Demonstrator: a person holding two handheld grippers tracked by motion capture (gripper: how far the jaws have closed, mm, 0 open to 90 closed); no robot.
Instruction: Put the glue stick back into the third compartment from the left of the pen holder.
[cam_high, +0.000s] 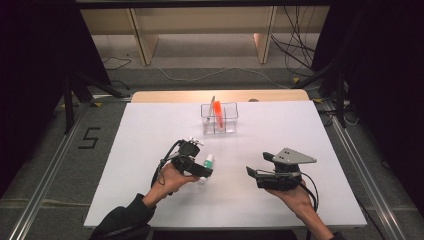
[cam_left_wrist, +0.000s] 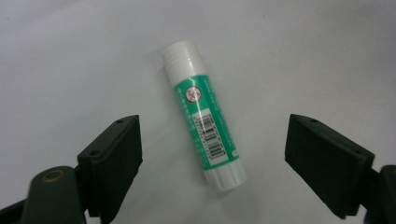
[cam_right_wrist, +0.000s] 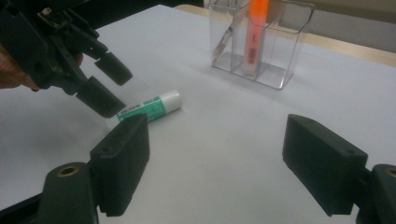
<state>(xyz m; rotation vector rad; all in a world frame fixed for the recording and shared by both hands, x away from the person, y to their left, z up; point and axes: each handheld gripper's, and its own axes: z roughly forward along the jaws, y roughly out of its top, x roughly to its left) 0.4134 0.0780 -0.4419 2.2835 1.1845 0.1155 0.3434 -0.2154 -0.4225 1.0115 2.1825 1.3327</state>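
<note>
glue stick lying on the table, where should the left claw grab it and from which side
Grip the glue stick across the green-labelled middle of its barrel, coming straight down from above. It lies flat on the white table, and the open left claw already straddles its round sides, so closing there should pinch it evenly.

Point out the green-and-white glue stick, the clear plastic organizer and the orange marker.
green-and-white glue stick (cam_left_wrist: 204, 116), left gripper view, green label.
clear plastic organizer (cam_right_wrist: 280, 65), right gripper view, right-hand wall.
orange marker (cam_right_wrist: 254, 32), right gripper view, barrel.

I see a white tabletop (cam_high: 150, 150). A green-and-white glue stick (cam_high: 208, 161) lies flat on it near the middle. A clear compartmented holder (cam_high: 220, 120) stands toward the far edge, well apart from it.
</note>
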